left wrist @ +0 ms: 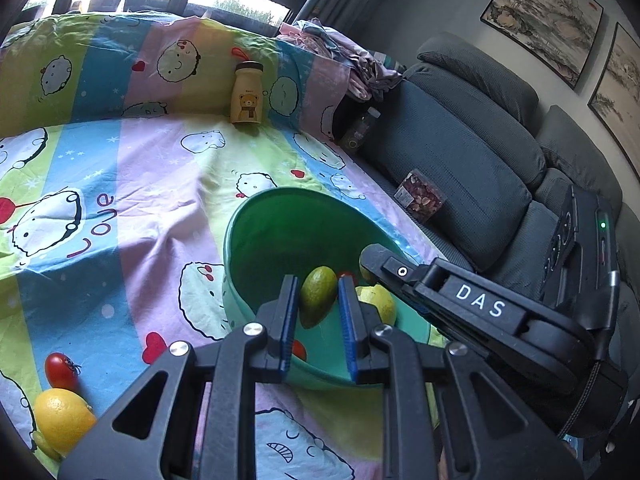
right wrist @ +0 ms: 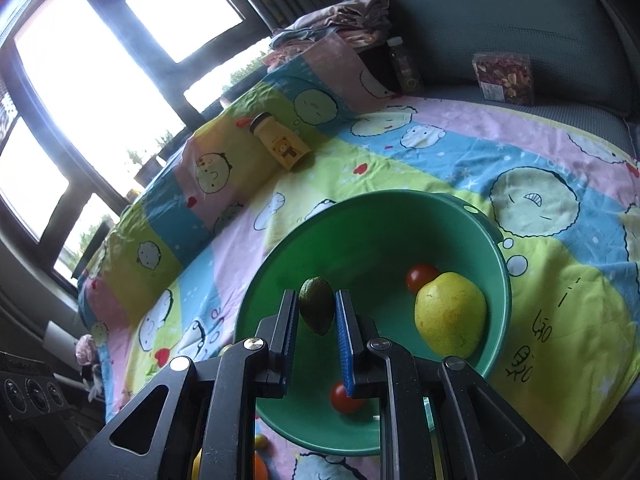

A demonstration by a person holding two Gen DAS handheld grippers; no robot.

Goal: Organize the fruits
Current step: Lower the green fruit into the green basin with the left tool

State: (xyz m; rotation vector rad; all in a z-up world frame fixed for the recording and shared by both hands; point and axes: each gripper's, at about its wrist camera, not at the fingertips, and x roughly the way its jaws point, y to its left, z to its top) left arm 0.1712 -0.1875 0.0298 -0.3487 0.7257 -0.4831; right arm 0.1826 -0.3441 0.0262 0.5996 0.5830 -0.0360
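Right now both tongs are over the green bowl, and each one pinches a small fruit. The left tongs are pressed on a green fruit, which hangs above the near side of the bowl. The right tongs are pressed on a second green fruit, which is up in the air over the middle of the bowl. I think the job now is to put these two fruits in. It seems best to go down low first and then let go, so the fruit does not drop hard and bounce out. The two tongs are close to each other, so one should go first and the other wait. It is good to aim for a bare green spot, not on top of a soft tomato. The bowl has a big lemon with a tomato touching it behind, and a second tomato on the near side. A loose lemon and a loose tomato lie on the sheet, well away from the bowl.
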